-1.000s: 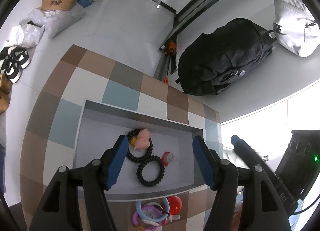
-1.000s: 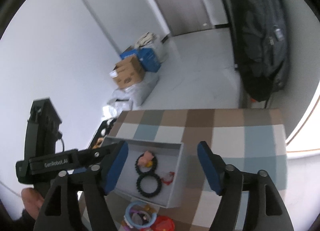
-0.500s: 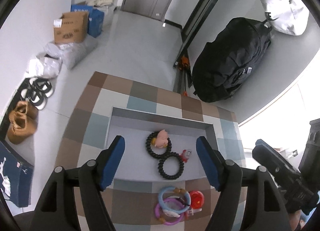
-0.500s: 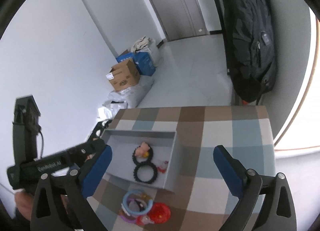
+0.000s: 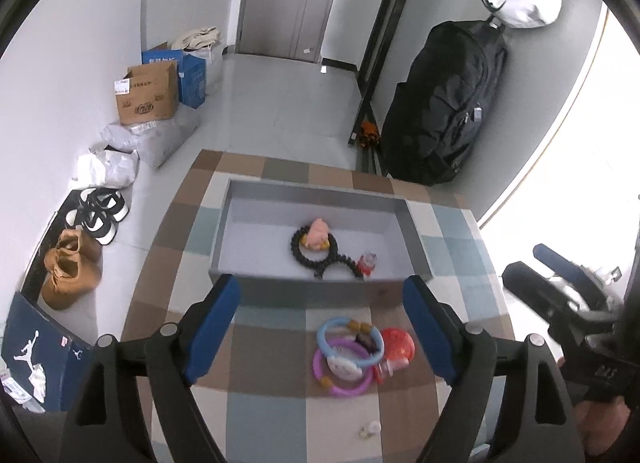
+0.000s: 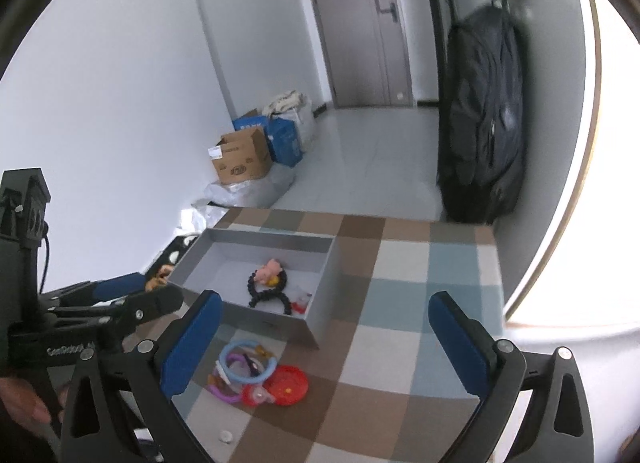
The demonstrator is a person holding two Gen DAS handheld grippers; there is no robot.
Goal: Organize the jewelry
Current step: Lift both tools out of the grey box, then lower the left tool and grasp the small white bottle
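Observation:
A grey tray point(image 5: 236, 215) point(image 6: 320, 283) sits on the checked tablecloth point(image 5: 272, 343). In it lie a black bead bracelet point(image 5: 308, 259) point(image 6: 256, 287) with a pink charm point(image 5: 318, 229), a second black bracelet half hidden by the front wall, and a small red piece point(image 5: 368, 263). In front of the tray lies a pile: a blue bangle point(image 5: 348, 339) point(image 6: 248, 363), a purple bangle point(image 5: 344, 379) and a red round piece point(image 5: 398, 343) point(image 6: 290, 383). My left gripper point(image 5: 320, 331) is open above the table, short of the pile. My right gripper point(image 6: 320, 343) is open and empty, high to the right.
A small white bead point(image 5: 370, 429) point(image 6: 226, 437) lies near the table's front edge. On the floor are a black bag point(image 5: 440, 103), cardboard boxes point(image 5: 148, 95) and shoes point(image 5: 72, 267). The right gripper's body shows at the left wrist view's right edge point(image 5: 560, 303).
Both grippers have pulled back and risen away from the tray. The left one was over the tray's bracelets; it now hovers in front of it. The right jaws have opened wider.

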